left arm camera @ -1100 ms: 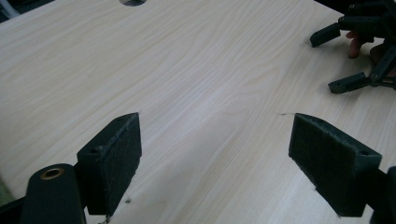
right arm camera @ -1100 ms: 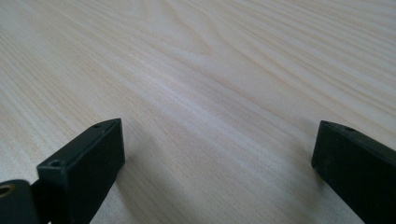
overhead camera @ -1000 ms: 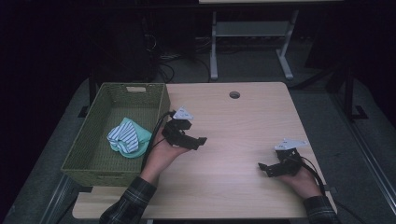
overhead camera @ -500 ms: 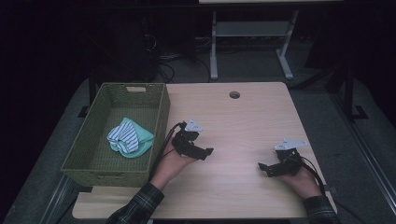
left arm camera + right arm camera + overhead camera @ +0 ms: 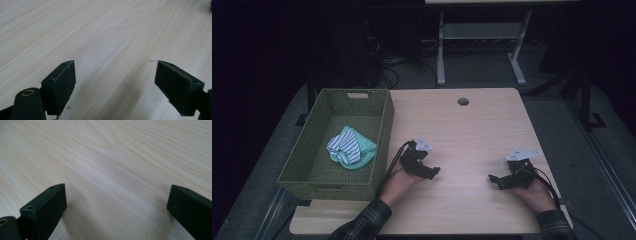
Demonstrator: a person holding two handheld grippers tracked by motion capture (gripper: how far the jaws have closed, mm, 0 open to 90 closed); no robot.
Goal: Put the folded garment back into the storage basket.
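Observation:
My left gripper [image 5: 433, 172] rests low over the light wooden table [image 5: 462, 130], just right of a green woven basket [image 5: 312, 170], and points right. Its jaws stand wide open over bare wood in the left gripper view, gripper [image 5: 115, 75]. My right gripper [image 5: 493, 178] sits near the table's front right and points left, also open with nothing between its jaws, gripper [image 5: 116, 197]. Inside the basket lies a bundle of cloth [image 5: 349, 147], mint green with a blue and white striped piece on top.
The basket stands along the table's left edge. A round cable hole [image 5: 463, 101] sits near the table's far edge. Beyond the table are a dark floor, loose cables and the legs of a white stand [image 5: 482, 45].
My left gripper has moved toward the person and a little right, away from the basket's rim, down to the table. The right gripper has stayed put.

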